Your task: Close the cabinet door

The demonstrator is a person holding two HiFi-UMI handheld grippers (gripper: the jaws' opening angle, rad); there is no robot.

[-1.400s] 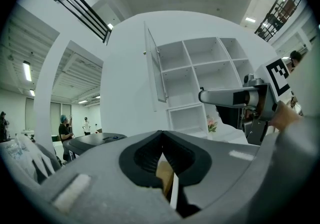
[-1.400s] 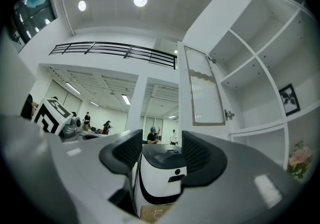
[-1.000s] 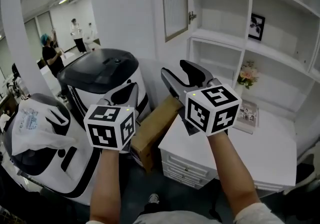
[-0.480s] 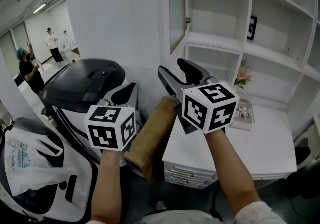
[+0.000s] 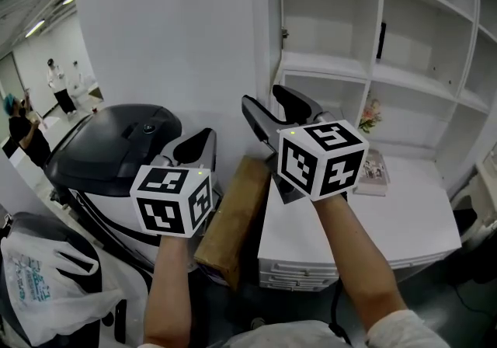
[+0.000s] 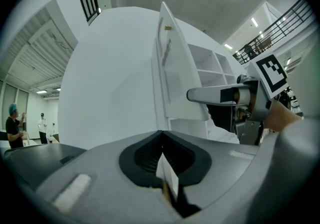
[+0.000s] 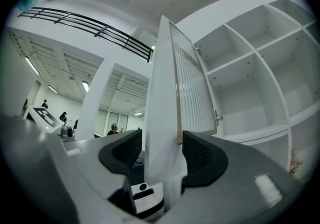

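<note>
The cabinet door [image 5: 269,12] stands open, edge-on to the person, hinged to the white shelf unit [image 5: 404,78]. The right gripper [image 5: 264,98] has its 2 fingers [image 7: 202,155] spread, and the door's edge lines up in the gap between them but lies above and beyond the tips, not touching. The left gripper [image 5: 198,140] sits lower, to the door's left, with its fingers pressed together.

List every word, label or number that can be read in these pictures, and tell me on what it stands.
No text here can be read for certain.
White plastic bag: dark print, too blurred to read.
Booklet on the white desk: cover print too small to read.
Marker cubes: black square patterns only, no letters.
</note>
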